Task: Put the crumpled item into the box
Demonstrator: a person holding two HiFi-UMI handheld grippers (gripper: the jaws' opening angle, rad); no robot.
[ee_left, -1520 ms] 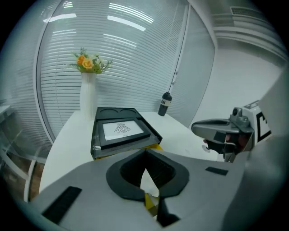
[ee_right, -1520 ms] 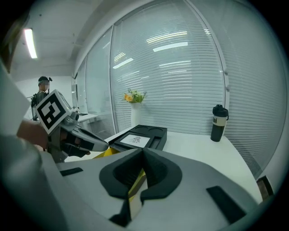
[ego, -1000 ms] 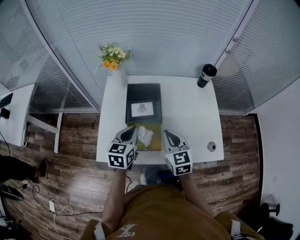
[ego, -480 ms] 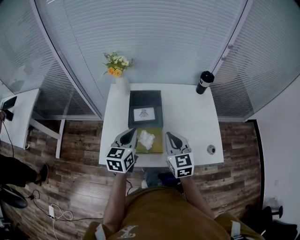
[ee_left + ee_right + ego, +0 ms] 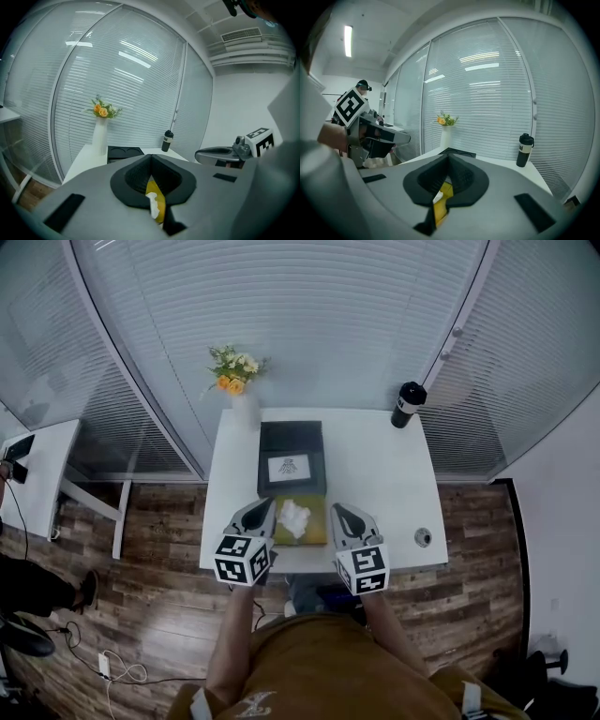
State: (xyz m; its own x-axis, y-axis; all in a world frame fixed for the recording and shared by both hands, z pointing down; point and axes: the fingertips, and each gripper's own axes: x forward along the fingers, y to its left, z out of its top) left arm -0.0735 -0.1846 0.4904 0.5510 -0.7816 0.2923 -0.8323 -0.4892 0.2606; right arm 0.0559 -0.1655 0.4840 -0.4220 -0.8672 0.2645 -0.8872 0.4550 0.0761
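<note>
A white crumpled item (image 5: 293, 517) lies on an olive-yellow square box (image 5: 314, 532) at the table's front edge. Behind it sits a black box (image 5: 291, 457) with a white label on top. My left gripper (image 5: 261, 510) is just left of the crumpled item and my right gripper (image 5: 339, 513) just right of it, both shut with nothing in them. In the left gripper view the pads of the left gripper (image 5: 151, 161) meet, with yellow and a white scrap (image 5: 152, 206) showing below them. The right gripper (image 5: 449, 161) shows the same yellow beneath it.
The white table (image 5: 375, 474) carries a white vase of flowers (image 5: 239, 381) at the back left, a black bottle (image 5: 407, 404) at the back right and a small round fitting (image 5: 422, 538) at the front right. Slatted blinds stand behind; wooden floor surrounds the table.
The head view has shifted a little, so the table sits slightly lower in frame than a second ago. Both grippers keep their places beside the crumpled item.
</note>
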